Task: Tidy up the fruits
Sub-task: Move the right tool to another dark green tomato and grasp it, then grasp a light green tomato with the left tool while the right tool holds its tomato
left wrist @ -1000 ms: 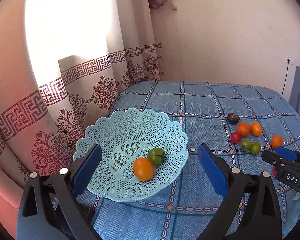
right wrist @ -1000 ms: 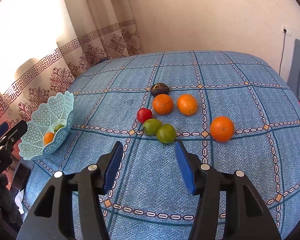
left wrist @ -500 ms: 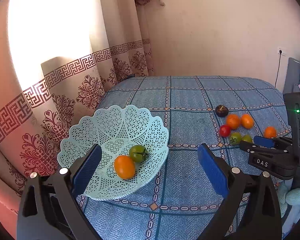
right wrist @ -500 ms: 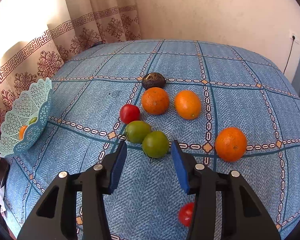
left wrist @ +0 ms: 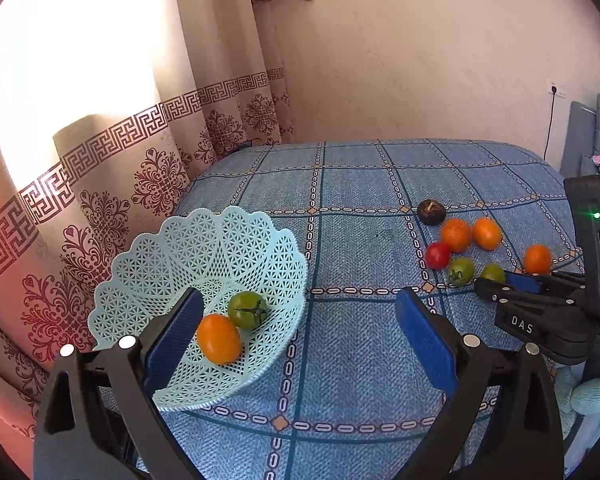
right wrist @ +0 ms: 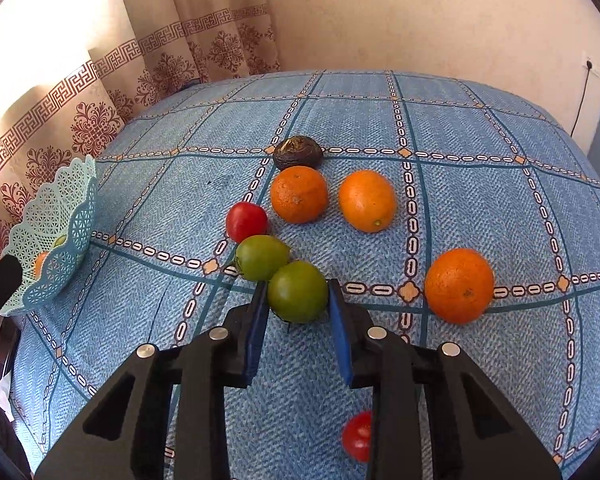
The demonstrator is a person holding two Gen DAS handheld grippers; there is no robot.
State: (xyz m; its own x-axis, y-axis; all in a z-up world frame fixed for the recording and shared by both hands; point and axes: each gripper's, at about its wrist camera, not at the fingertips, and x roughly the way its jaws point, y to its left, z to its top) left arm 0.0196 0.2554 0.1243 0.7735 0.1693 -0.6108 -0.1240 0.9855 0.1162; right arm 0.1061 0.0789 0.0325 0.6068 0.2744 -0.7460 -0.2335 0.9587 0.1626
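Right gripper [right wrist: 298, 300], jaws part-open & straddling near green tomato [right wrist: 298, 297] w/ pads at its sides, grip not confirmed, is the nearer tool; left gripper [left wrist: 300, 332] wide open, empty, near basket [left wrist: 148, 248] w/ 2 fruits in it.

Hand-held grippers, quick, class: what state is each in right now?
Left hand-held gripper: open, holding nothing.
Right hand-held gripper: open, pads either side of the green tomato, not yet clamped.
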